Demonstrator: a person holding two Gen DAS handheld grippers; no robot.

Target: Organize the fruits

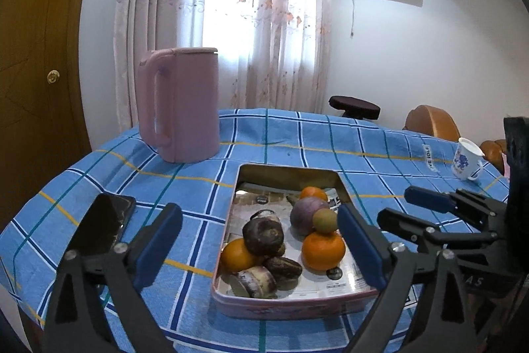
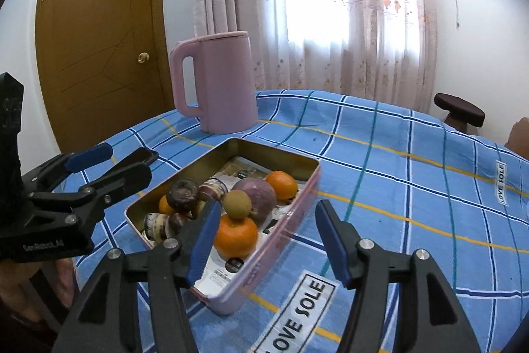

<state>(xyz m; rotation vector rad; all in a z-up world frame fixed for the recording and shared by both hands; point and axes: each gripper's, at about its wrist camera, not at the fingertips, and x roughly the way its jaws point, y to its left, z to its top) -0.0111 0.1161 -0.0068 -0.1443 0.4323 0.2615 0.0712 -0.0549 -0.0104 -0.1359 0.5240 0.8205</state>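
Note:
A pink rectangular tin (image 1: pixel 284 308) (image 2: pixel 284 234) on the blue checked tablecloth holds several fruits: oranges (image 1: pixel 323 250) (image 2: pixel 235 235), dark purple fruits (image 1: pixel 263 236) (image 2: pixel 182 191), a large purple round fruit (image 1: pixel 305 214) (image 2: pixel 259 196) and a small brown-green one (image 1: pixel 325 220) (image 2: pixel 237 203). My left gripper (image 1: pixel 261 250) is open and empty, held just in front of the tin. My right gripper (image 2: pixel 267 240) is open and empty, straddling the tin's near right corner; it also shows in the left wrist view (image 1: pixel 406 210).
A pink kettle (image 1: pixel 180 105) (image 2: pixel 216 81) stands behind the tin. A black phone (image 1: pixel 102 224) (image 2: pixel 140 156) lies left of the tin. A white mug (image 1: pixel 466 159) sits at the far right. A stool (image 1: pixel 353 105) and a wooden chair (image 1: pixel 433 121) stand beyond the table.

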